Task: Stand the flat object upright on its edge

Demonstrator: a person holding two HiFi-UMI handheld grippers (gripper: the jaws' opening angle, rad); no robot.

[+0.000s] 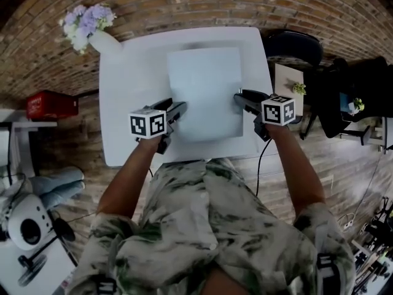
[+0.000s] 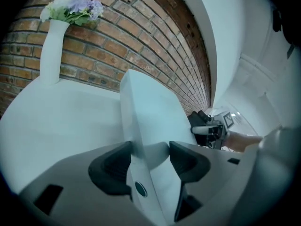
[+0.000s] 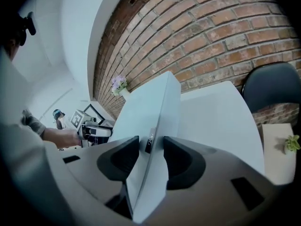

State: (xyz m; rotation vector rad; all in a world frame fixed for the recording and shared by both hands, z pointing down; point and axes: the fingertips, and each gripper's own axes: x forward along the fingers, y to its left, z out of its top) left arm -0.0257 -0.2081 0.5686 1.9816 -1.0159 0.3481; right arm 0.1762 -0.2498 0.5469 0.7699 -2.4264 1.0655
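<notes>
Room around the table
I see bare white table (image 1: 132, 97) either side of the panel (image 1: 206, 91); the flower vase (image 1: 104, 40) blocks its far-left corner, a black chair (image 1: 295, 45) crowds the far right.

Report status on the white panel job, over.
Grip: left tool and right tool both clamped on white panel side edges. Panel tilted, not yet upright. Flower vase far left, clear of it.

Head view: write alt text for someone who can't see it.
Seen from overhead, a person clamps a white board by its side edges with the left tongs and right tongs, above a white table. A vase of pale flowers stands at the table's far left corner.
</notes>
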